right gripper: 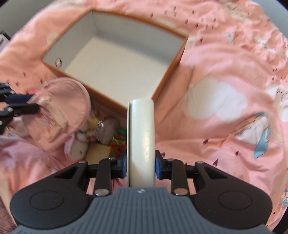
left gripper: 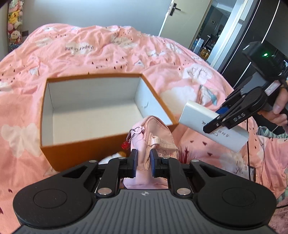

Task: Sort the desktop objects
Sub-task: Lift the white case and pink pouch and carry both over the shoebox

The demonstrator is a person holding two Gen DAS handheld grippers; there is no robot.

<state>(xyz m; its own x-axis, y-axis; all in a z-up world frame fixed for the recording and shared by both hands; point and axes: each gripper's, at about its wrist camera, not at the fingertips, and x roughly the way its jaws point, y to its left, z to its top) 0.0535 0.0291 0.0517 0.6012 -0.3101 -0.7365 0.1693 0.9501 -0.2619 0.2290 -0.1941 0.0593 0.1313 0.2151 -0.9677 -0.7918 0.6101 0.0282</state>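
Note:
An open orange cardboard box (left gripper: 81, 149) with a bare white inside lies on the pink quilt. My left gripper (left gripper: 143, 156) is shut on a pink fabric pouch (left gripper: 153, 129) with a red bead charm, just in front of the box's near wall. To the right, my right gripper (left gripper: 215, 119) is shut on a white power bank (left gripper: 194, 115), held in the air beside the box's right corner. In the right wrist view the power bank (right gripper: 142, 126) stands edge-on between the blue pads of the right gripper (right gripper: 140, 162), above the box (right gripper: 165, 77). The pouch (right gripper: 59, 111) and left gripper (right gripper: 36, 103) show at the left.
A small heap of items (right gripper: 100, 133), including a plush toy, a bright wrapper and a yellow block, lies against the box's near side below the pouch. A hand (left gripper: 279, 111) holds the right gripper's handle. Plush toys (left gripper: 13, 21) hang far left; a door (left gripper: 180, 16) stands behind the bed.

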